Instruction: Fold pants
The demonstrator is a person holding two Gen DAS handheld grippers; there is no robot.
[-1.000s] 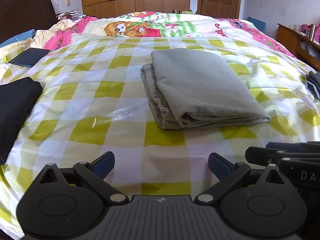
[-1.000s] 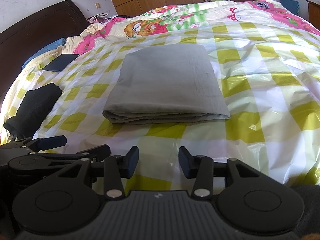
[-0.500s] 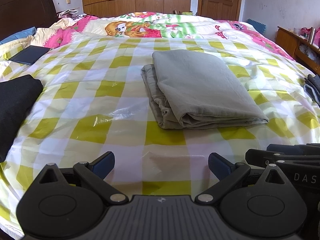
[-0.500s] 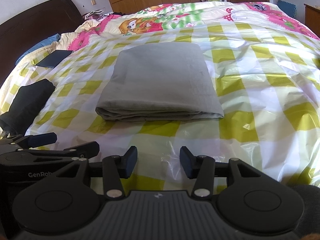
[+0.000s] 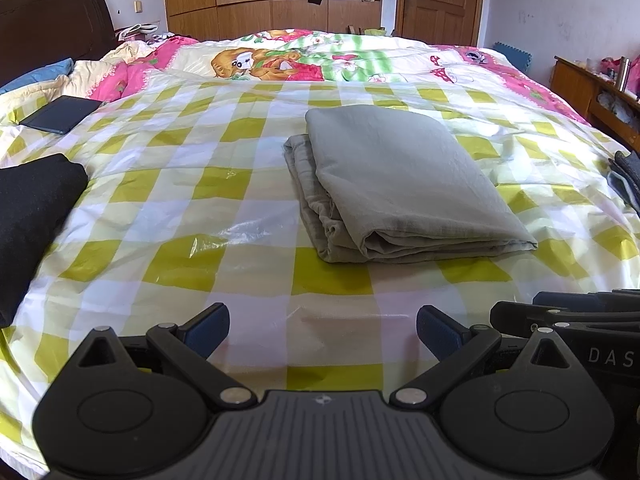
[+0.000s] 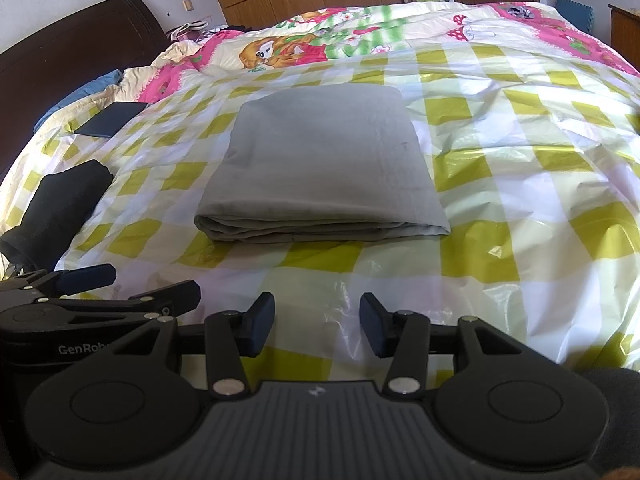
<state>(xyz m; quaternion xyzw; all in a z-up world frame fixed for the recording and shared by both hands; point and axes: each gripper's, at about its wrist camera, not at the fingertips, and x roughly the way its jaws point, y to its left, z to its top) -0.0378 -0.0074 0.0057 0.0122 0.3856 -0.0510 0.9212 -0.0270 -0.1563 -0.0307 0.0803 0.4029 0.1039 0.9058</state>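
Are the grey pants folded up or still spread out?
Folded. The grey pants lie as a neat rectangle on the checked sheet, with stacked layers showing along the near edge. No gripper touches them.

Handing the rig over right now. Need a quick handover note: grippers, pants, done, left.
Left gripper: open, empty, hovering over the checkered sheet short of the pants.
Right gripper: fingers partly open, nothing between them, beside the left one.
Grey pants: folded into a flat rectangle mid-bed, layered edge facing the grippers; neither gripper touches them.
Also on the bed: black folded garment at the left, dark flat item farther back.
Done: the fold looks complete.
Left: probably nothing; perhaps tidy the layers sticking out on the left side.
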